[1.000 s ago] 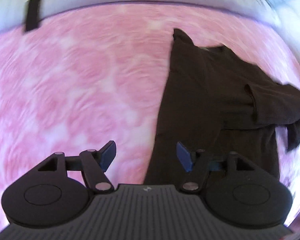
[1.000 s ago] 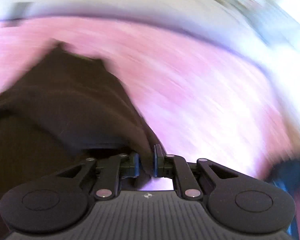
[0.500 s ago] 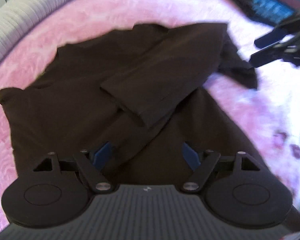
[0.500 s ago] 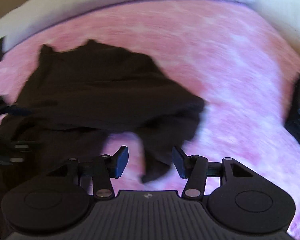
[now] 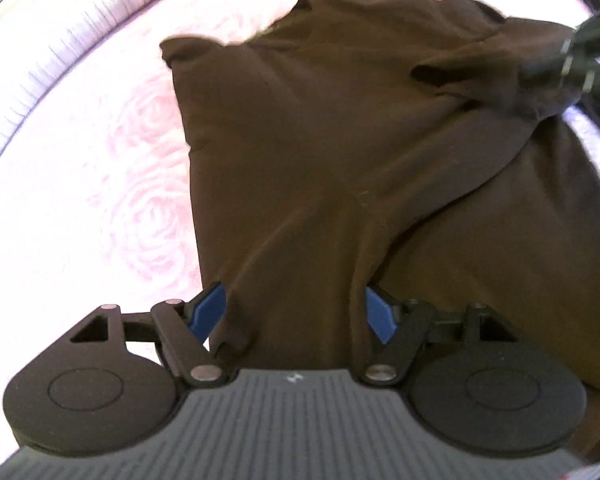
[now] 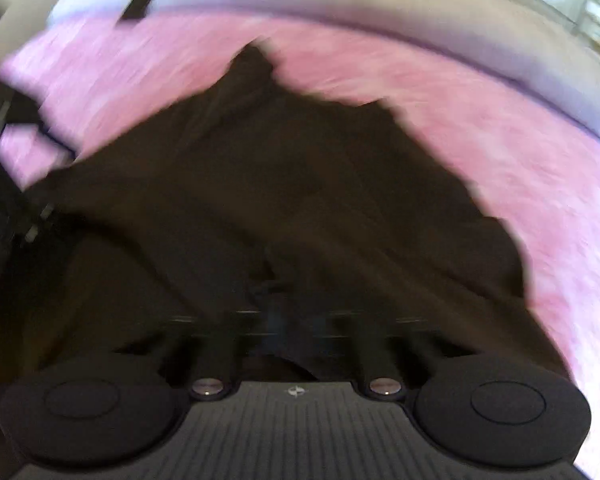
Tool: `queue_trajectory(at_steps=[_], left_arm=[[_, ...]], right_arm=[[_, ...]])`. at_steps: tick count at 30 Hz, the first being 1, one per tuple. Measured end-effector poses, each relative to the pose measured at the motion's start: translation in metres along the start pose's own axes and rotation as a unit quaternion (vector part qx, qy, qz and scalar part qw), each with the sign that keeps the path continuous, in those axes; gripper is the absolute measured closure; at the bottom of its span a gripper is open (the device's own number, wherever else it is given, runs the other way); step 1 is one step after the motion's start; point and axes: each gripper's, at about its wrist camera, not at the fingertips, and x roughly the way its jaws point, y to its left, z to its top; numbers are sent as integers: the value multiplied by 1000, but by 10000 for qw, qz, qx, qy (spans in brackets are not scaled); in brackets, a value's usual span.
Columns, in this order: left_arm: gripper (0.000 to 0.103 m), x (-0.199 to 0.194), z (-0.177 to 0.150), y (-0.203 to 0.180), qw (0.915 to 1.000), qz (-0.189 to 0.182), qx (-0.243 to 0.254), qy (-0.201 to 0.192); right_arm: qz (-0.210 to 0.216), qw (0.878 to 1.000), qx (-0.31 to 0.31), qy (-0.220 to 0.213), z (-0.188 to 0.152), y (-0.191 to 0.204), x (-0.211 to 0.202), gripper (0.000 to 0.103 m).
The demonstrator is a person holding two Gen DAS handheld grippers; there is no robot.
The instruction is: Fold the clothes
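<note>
We see one dark brown shirt point(image 5: 340, 152) lying on the pink rose-print cover point(image 5: 112, 168), partly folded, a sleeve laid across the body, creases running toward the near edge. Two grippers. Left gripper point(image 5: 296, 312) tilts steeply down over the shirt's near part, blue pads point(image 5: 210, 308) spread wide, a ridge of cloth between them, not pinched. Right gripper point(image 6: 288, 320) is badly blurred in its own view, fingers pressed together after just closing; whether cloth is caught we cannot tell. From the left view it shows at the far right, at the bunched sleeve. A white edge point(image 6: 380, 8) borders the cover at the far side.
</note>
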Motion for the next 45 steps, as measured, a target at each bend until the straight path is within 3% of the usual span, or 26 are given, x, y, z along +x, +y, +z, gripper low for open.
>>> queue_trajectory(at_steps=[4,6,8,9,10,12,15,17,19,20,21,24,26,28,31,34,36,39,41,45], left_arm=[[31,-16,22,-43,9973,-400,330,-525],[31,-20,41,-74,9928,-634,620,-803],[30,-21,62,-107,9854,-844,988,-1097],[29,-19,72,-123,9812,-877,1210,-1218],[29,-16,82,-139,9764,-908,1431,-1338],[29,-11,102,-171,9650,-973,1863,-1571],[30,16,125,-204,9512,-1004,2406,-1650],[35,35,134,-226,9465,-956,2698,-1488],[72,48,142,-234,9455,-976,2818,-1306],[76,49,144,-232,9464,-1011,2796,-1258],[86,39,145,-219,9495,-1092,2604,-1370],[90,-1,141,-164,9628,-1296,1607,-1744],[90,-34,129,-105,9692,-1392,652,-1924],[90,-57,111,-48,9698,-1422,-126,-1977],[95,-83,70,39,9638,-1090,-1078,-2181],[95,-92,32,120,9504,-929,-1933,-2253],[96,-93,11,151,9443,-876,-2126,-2356],[96,-84,-9,174,9419,-895,-2192,-2385],[92,-73,-16,168,9476,-978,-1992,-2299],[49,-46,-16,136,9639,-1221,-1308,-1974]], right_arm=[[-810,9881,1196,-528,-14,-61,-77,103],[-1679,9694,1661,-663,-32,-99,-111,103],[-2651,9420,1951,-659,-54,-134,-138,103],[-3008,9300,2033,-569,-64,-149,-146,98],[-3260,9194,2153,-452,-75,-163,-152,87],[-3457,9058,2431,-301,-91,-181,-161,84],[-3383,9017,2676,-283,-105,-179,-167,79],[-3228,9015,2873,-256,-115,-165,-168,72],[-2951,9033,3105,-222,-128,-148,-165,62],[-2772,9057,3202,-172,-135,-136,-165,60],[-2594,9083,3279,-112,-139,-125,-163,60],[-2107,9161,3410,38,-140,-98,-152,59],[-1836,9229,3382,87,-135,-76,-147,58],[-1586,9300,3315,94,-127,-55,-141,57],[-1308,9406,3132,85,-107,-27,-129,57],[-1134,9523,2832,-38,-81,-3,-117,53],[-1059,9575,2677,-158,-62,15,-107,49],[-746,9598,2693,-272,-33,39,-89,41],[-631,9599,2722,-218,-19,51,-77,29],[-449,9489,3122,-30,-7,63,-57,28]])
